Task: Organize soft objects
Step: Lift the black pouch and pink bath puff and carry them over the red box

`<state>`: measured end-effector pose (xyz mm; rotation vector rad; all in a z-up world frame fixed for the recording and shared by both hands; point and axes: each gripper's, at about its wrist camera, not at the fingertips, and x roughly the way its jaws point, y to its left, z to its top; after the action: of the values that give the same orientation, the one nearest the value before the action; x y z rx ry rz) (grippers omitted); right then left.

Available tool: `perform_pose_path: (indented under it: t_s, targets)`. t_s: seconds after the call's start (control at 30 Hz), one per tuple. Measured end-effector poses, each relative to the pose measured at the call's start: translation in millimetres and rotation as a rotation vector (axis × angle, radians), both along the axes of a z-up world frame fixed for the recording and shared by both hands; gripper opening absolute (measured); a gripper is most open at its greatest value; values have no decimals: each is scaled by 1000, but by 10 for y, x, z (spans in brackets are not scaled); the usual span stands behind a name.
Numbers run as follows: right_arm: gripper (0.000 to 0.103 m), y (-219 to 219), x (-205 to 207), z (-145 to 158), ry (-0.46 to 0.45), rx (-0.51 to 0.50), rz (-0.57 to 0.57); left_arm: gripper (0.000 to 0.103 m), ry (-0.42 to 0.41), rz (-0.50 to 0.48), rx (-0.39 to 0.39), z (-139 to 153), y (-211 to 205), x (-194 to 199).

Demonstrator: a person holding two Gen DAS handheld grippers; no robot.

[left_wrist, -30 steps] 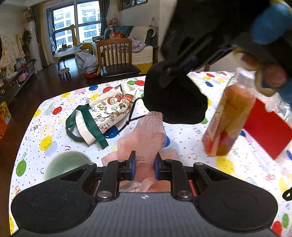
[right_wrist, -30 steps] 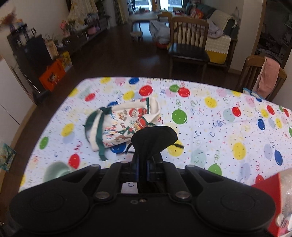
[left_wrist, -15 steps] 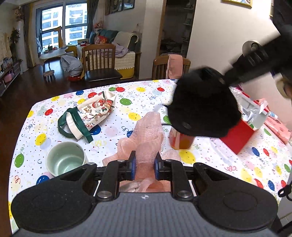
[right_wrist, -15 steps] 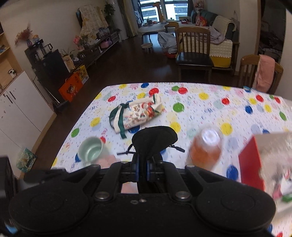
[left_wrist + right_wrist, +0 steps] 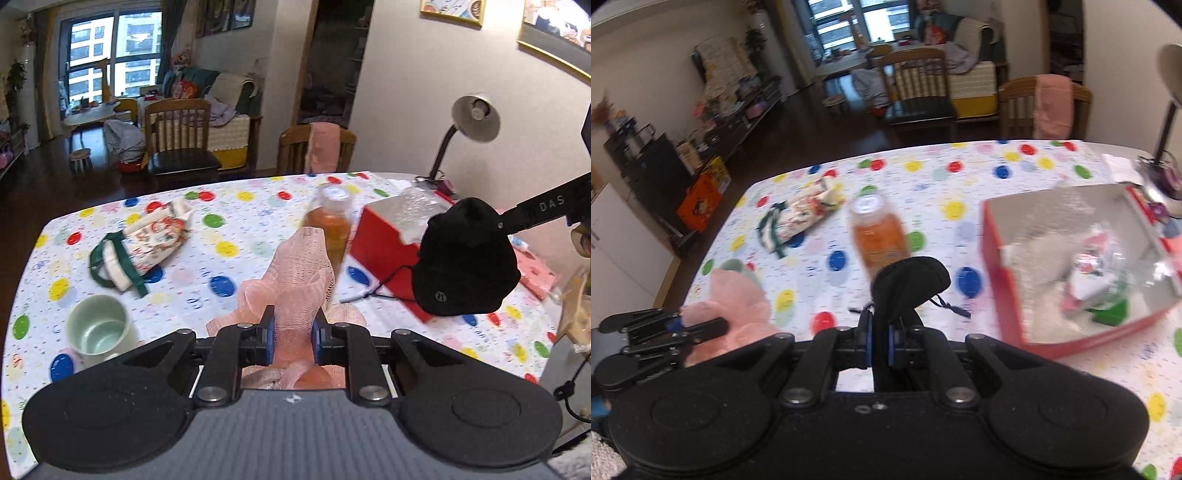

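Pink mesh puff (image 5: 299, 273) is light, squashy, springy; grips best at its bunched middle, where the left gripper (image 5: 293, 334) pinches it above the table (image 5: 236, 236). Black cap (image 5: 908, 284) is limp fabric w/ a dangling cord, likely snag-prone; right gripper (image 5: 879, 345) is clamped tight on it. Both point downward, right one near the red box (image 5: 1004, 291).

The left gripper (image 5: 293, 336) was clamped on a pink mesh puff (image 5: 301, 273), raised above the dotted tablecloth (image 5: 243, 229). Right of the puff, the right gripper (image 5: 506, 225) held a black cap (image 5: 466, 258) in front of the red box (image 5: 384, 251). Behind the puff stood an orange bottle (image 5: 330, 221). Left of it lay a printed pouch (image 5: 147, 247) and a green cup (image 5: 96, 330).
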<state>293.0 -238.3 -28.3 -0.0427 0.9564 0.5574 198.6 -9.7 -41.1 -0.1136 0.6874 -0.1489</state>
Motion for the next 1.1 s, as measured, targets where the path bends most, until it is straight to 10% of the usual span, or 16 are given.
perform_pose_path:
  t_s: [1.1]
  targets:
    - [6,-2187,1360,170,-207,-9,-264,18,-207,-264,56,738,-2375,1682]
